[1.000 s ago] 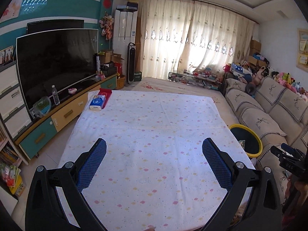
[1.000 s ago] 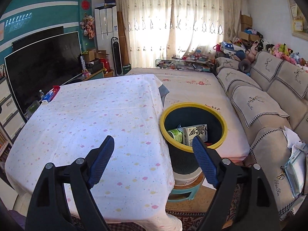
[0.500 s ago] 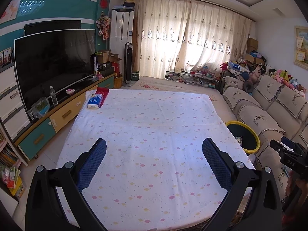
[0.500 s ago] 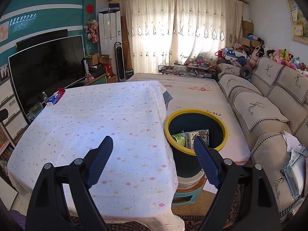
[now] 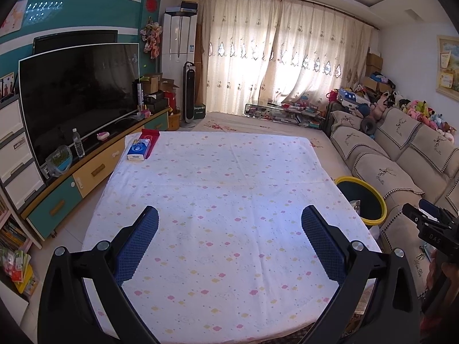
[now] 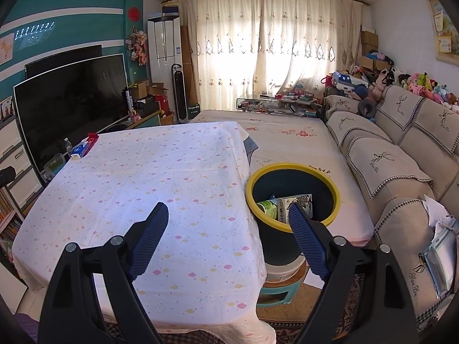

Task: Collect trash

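Both grippers, left [image 5: 229,220] and right [image 6: 228,218], hang spread wide and empty over the table [image 5: 229,186]. Trash [image 6: 287,203] lies in the bin [image 6: 292,169] beside the table's right edge.

I see sunlit cream curtains [image 5: 287,57] on the far wall | teal wall [image 5: 86,8] and dark TV [image 5: 77,91] left | beige sofa [image 5: 401,154] right | pale floor tiles [image 5: 74,229] beside the cloth-covered table [image 5: 218,189]
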Motion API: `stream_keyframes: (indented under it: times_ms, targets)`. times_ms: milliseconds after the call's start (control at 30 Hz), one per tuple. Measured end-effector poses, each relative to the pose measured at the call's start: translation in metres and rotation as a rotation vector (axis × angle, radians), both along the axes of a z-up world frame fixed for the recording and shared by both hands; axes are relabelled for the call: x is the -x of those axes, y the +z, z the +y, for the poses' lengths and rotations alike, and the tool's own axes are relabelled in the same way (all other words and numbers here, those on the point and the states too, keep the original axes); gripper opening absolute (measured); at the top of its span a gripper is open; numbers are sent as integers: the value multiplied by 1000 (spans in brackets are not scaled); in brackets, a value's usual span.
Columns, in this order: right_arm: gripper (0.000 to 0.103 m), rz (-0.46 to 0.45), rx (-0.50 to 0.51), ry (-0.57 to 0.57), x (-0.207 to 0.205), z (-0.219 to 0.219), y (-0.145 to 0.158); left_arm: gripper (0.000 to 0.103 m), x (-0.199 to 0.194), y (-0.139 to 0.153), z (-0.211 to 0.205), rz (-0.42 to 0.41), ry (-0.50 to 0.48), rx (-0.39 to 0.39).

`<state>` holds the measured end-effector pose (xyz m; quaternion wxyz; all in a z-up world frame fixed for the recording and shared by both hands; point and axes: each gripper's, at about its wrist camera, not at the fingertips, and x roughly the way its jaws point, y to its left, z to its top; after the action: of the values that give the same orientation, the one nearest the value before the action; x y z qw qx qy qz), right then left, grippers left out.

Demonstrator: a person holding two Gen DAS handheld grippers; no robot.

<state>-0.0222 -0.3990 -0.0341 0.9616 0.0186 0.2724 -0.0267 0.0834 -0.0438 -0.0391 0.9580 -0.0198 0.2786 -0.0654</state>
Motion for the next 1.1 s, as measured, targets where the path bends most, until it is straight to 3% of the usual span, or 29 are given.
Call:
stream_keyframes:
  times_ms: [1100]
  targets:
    - [81, 4, -5, 6, -4, 6, -1, 98, -4, -11, -2, 12, -2, -6]
